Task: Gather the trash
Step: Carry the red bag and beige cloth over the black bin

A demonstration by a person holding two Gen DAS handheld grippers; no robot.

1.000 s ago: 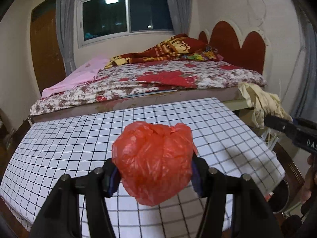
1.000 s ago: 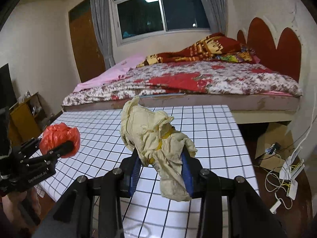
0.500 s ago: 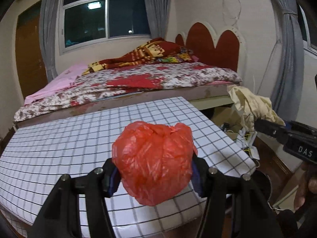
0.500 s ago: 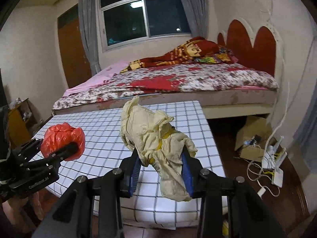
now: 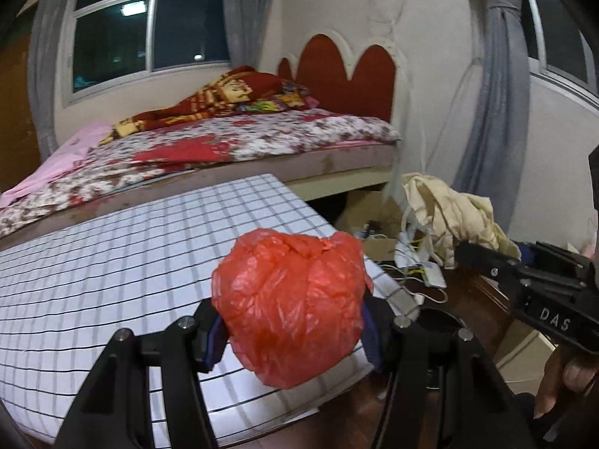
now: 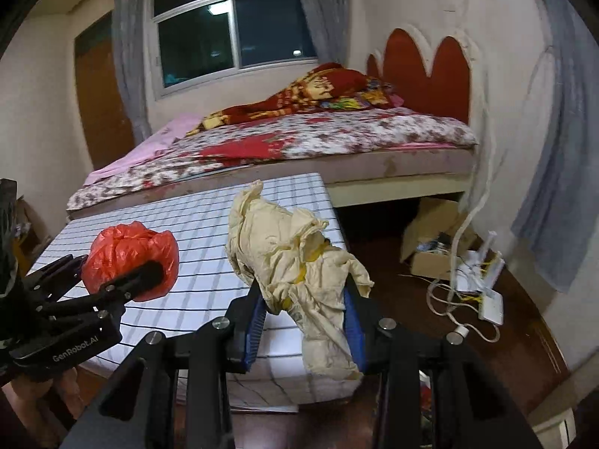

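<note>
My left gripper [image 5: 294, 327] is shut on a crumpled red plastic bag [image 5: 292, 303], held in the air over the right end of the checked table [image 5: 131, 262]. My right gripper [image 6: 305, 312] is shut on a crumpled cream plastic bag [image 6: 299, 262], held past the table's right end over the floor. The right wrist view shows the left gripper [image 6: 149, 277] and its red bag [image 6: 127, 252] at the left. The left wrist view shows the right gripper [image 5: 471, 252] and its cream bag [image 5: 449, 217] at the right. A dark round bin [image 5: 440, 321] shows partly below, beside the table's corner.
A bed [image 6: 299, 149] with a flowered cover runs behind the table. On the wooden floor to the right lie a cardboard box [image 6: 434, 243], white cables and a white power strip [image 6: 490, 303]. Grey curtains [image 5: 486, 112] hang at the right wall.
Both grippers have swung to the right with their bags still held. The table has slid left in both views, and the floor, box and cables at the right have come into view.
</note>
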